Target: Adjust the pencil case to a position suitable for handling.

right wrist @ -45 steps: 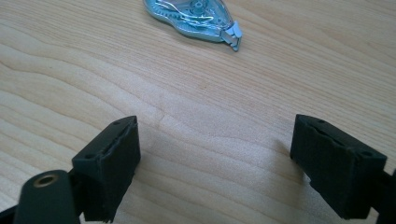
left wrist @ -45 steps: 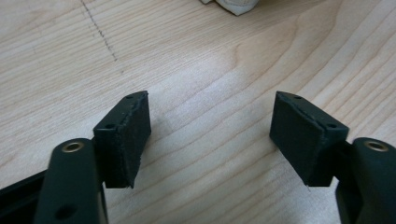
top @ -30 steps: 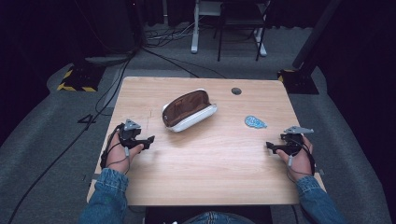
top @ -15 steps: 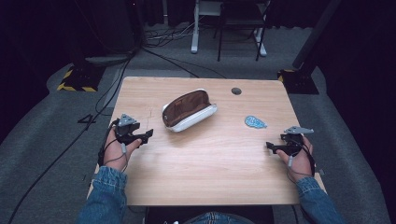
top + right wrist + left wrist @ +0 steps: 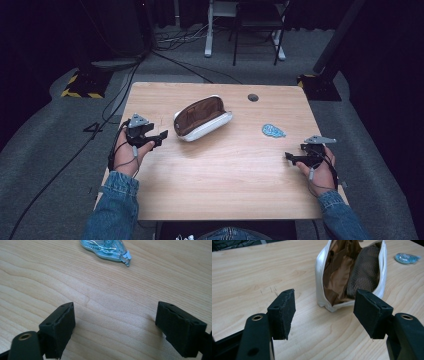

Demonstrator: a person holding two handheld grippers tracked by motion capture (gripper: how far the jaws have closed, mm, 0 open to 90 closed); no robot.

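Note:
A white zip pouch (image 5: 202,119) with a brown lining lies unzipped near the middle of the wooden table (image 5: 215,175); in the left gripper view the pouch (image 5: 352,272) gapes toward me. My left gripper (image 5: 161,138) is open just left of it, jaws wide and empty (image 5: 328,312). A small blue tape dispenser (image 5: 273,131) lies to the right of the pouch, and also shows as the tape dispenser (image 5: 106,246) at the top of the right gripper view. My right gripper (image 5: 289,158) hovers open near the table's right edge, below the dispenser, with bare wood between its jaws (image 5: 116,326).
A round cable hole (image 5: 253,97) sits in the tabletop near the far edge. Beyond the table are cables (image 5: 175,42) on grey carpet, a chair base (image 5: 250,30) and a yellow-black striped block (image 5: 80,85).
My left gripper has moved up and right, closer to the pouch. The right gripper has stayed in place.

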